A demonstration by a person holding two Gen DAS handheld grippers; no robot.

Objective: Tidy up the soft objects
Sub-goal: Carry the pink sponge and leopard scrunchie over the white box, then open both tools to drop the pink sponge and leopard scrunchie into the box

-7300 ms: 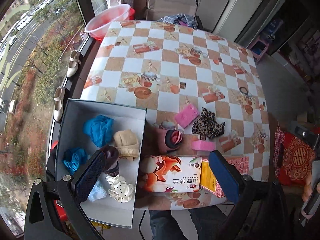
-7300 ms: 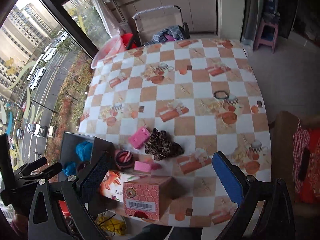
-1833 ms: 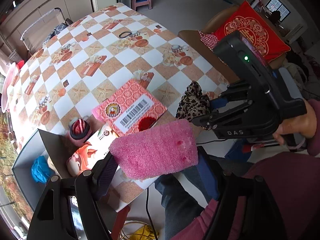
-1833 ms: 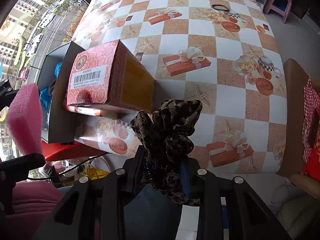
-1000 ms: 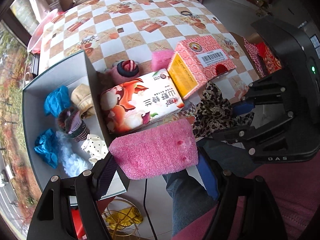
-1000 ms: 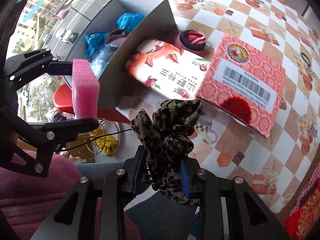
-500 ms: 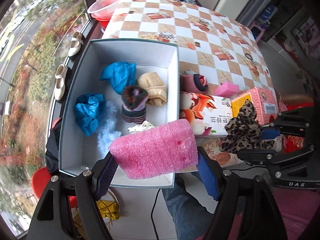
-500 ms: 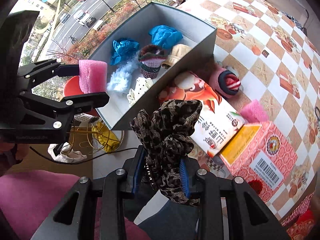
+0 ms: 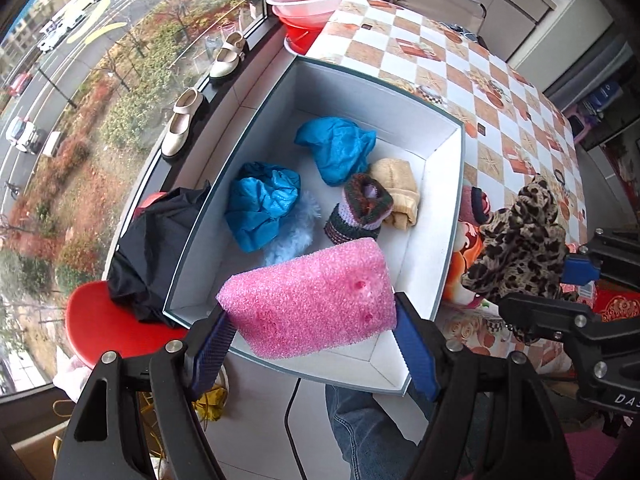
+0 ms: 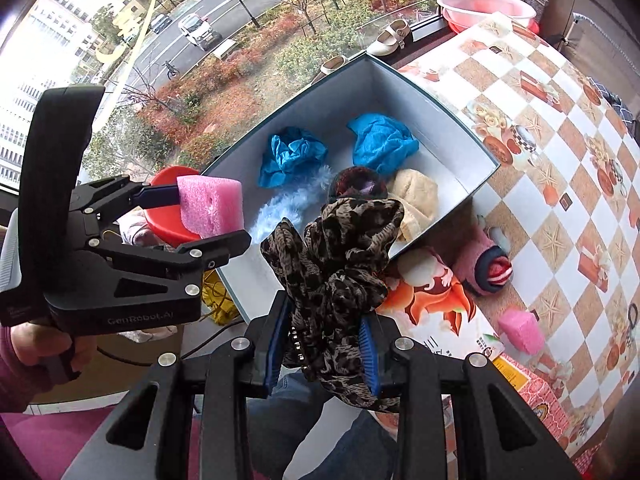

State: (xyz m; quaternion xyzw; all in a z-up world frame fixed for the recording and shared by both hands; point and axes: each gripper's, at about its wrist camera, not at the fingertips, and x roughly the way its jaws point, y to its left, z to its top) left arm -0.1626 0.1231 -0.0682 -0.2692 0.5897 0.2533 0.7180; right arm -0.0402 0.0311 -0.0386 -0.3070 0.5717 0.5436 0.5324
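My left gripper (image 9: 312, 340) is shut on a pink foam sponge (image 9: 308, 300) and holds it above the near end of the open grey box (image 9: 452, 216). The sponge also shows in the right wrist view (image 10: 210, 204). My right gripper (image 10: 324, 344) is shut on a leopard-print cloth (image 10: 336, 256), just right of the box's near corner; the cloth also shows in the left wrist view (image 9: 520, 236). In the box (image 10: 440, 108) lie two blue cloths (image 9: 336, 148), a beige sock (image 9: 396, 188), a striped knit roll (image 9: 360, 210) and a pale blue fluffy piece (image 9: 292, 236).
A printed carton (image 10: 436, 312) and a red box (image 10: 532, 396) lie beside the grey box on the checkered table (image 10: 560, 120). A pink rolled sock (image 10: 488, 260) and a small pink sponge (image 10: 520, 330) lie there too. A red stool (image 9: 104, 328) with black cloth stands by the window.
Both grippers have swung left and closer over the grey box, still holding the sponge and the cloth. The box now fills more of both views.
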